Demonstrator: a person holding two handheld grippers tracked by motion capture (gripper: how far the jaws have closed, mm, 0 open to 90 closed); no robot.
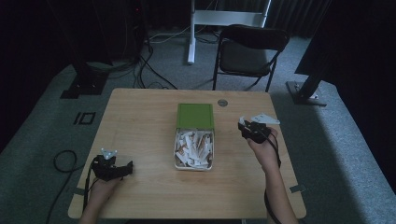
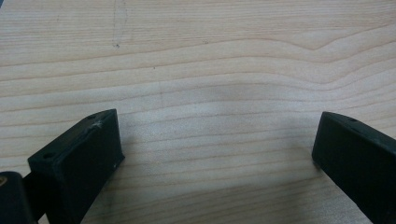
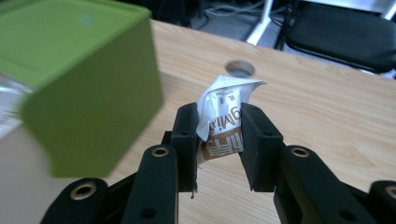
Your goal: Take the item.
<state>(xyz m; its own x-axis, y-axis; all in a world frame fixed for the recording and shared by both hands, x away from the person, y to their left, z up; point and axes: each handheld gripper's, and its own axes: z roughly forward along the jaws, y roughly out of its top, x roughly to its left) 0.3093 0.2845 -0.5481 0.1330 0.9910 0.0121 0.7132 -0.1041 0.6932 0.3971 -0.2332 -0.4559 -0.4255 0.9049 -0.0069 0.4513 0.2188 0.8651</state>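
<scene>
A tin box lies in the middle of the table, filled with several white and brown sachets. Its green lid stands open at the far end, and the same lid looms at the left of the right gripper view. My right gripper hovers to the right of the box, shut on one white and brown sachet that sticks up between its jaws. My left gripper rests low at the table's front left, open, with bare wood between its fingers.
A round cable hole is set in the wooden table behind the box. A black folding chair and a white desk leg stand beyond the far edge. Cables lie on the grey carpet at the left.
</scene>
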